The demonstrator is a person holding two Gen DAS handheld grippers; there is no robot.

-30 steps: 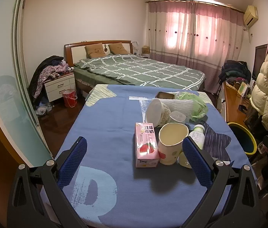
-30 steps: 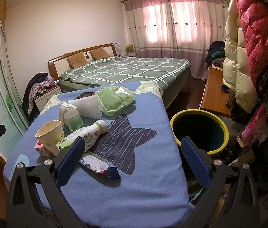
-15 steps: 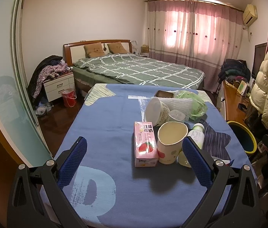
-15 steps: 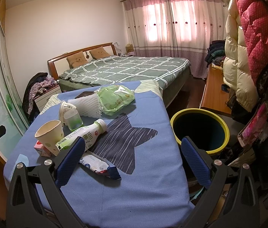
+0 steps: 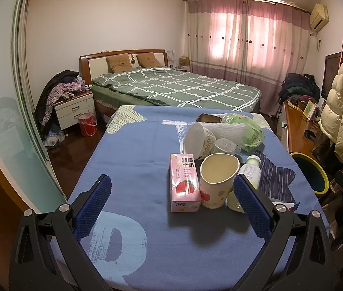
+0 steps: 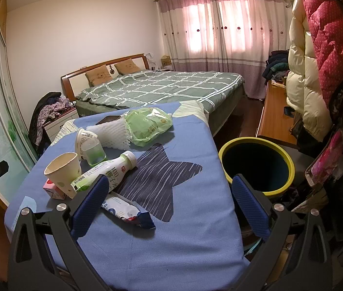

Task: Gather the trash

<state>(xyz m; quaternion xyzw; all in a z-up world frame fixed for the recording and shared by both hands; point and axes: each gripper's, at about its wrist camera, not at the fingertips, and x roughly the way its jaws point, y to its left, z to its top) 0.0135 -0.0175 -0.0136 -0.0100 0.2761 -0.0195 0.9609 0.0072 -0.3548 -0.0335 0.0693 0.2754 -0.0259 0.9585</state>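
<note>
Trash lies on a table under a blue cloth [image 5: 132, 160]: a pink milk carton [image 5: 184, 186], a paper cup [image 5: 217, 179], a white drink bottle [image 6: 105, 171], a tipped yogurt tub [image 5: 199, 140], a small clear cup [image 6: 95, 151], white foam netting [image 6: 112, 134], a green bag [image 6: 148, 125] and a snack wrapper [image 6: 127, 211]. A yellow-rimmed bin [image 6: 256, 165] stands right of the table. My left gripper [image 5: 171, 203] is open, held short of the carton and cup. My right gripper [image 6: 169, 203] is open above the cloth's near right corner, empty.
A phone [image 5: 207, 118] lies at the table's far edge. Behind it is a bed [image 5: 176, 87] with a green quilt. A wooden desk [image 6: 273, 118] and hanging coats [image 6: 322, 55] crowd the right side. A nightstand [image 5: 74, 108] and red bucket [image 5: 87, 127] stand left.
The left wrist view has edged slightly closer to the carton and cup. The right gripper has barely moved. Both stay open.
</note>
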